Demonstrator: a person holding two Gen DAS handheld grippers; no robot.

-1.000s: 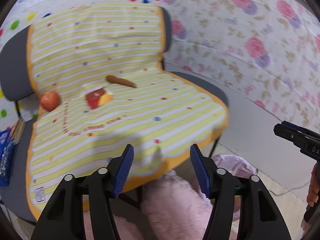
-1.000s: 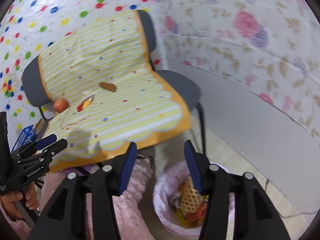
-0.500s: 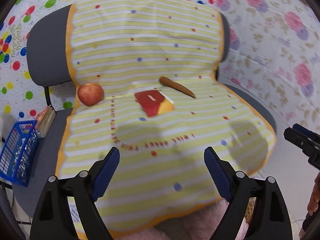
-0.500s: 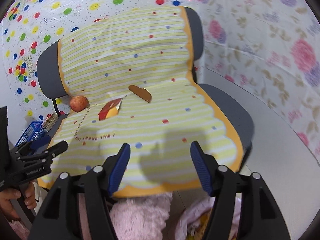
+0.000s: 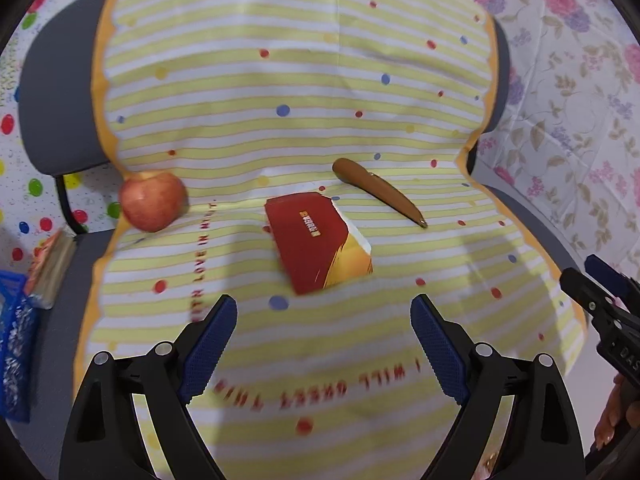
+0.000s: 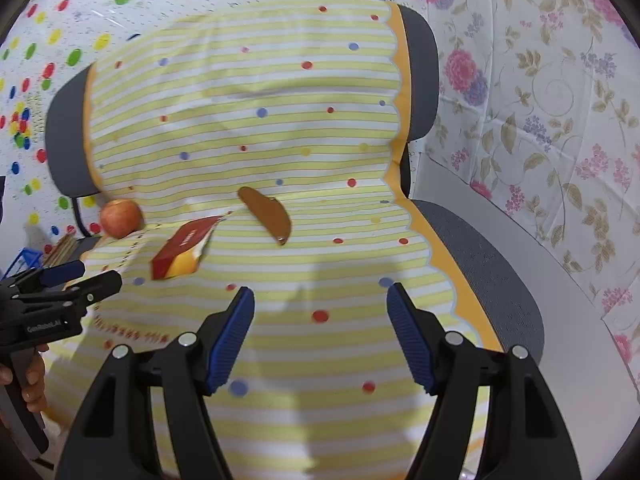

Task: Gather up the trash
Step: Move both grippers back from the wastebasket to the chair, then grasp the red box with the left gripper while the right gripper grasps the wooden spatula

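Note:
A torn red and orange carton [image 5: 320, 250] [image 6: 183, 253] lies on the yellow striped cloth [image 5: 280, 80] [image 6: 240, 120] covering a grey chair seat. Behind it to the right rests a brown pointed peel-like piece [image 5: 378, 192] [image 6: 265, 216]. A red apple [image 5: 154, 200] [image 6: 121, 218] sits at the cloth's left edge. My left gripper [image 5: 324, 320] hovers just in front of the carton, jaws wide, nothing between them. My right gripper [image 6: 320, 312] hangs over the seat's front, nearer than the brown piece, jaws apart and empty.
A blue basket [image 5: 14, 352] and a flat box [image 5: 50, 268] lie on a neighbouring seat at the left. Floral sheeting [image 6: 540, 120] covers the wall at right, dotted sheeting [image 6: 60, 40] at left. The grey chair seat [image 6: 488, 264] shows bare at right.
Both grippers moved from above the pink trash bag on the floor toward the chair seat and opened wider. The carton, brown piece and apple now look much closer.

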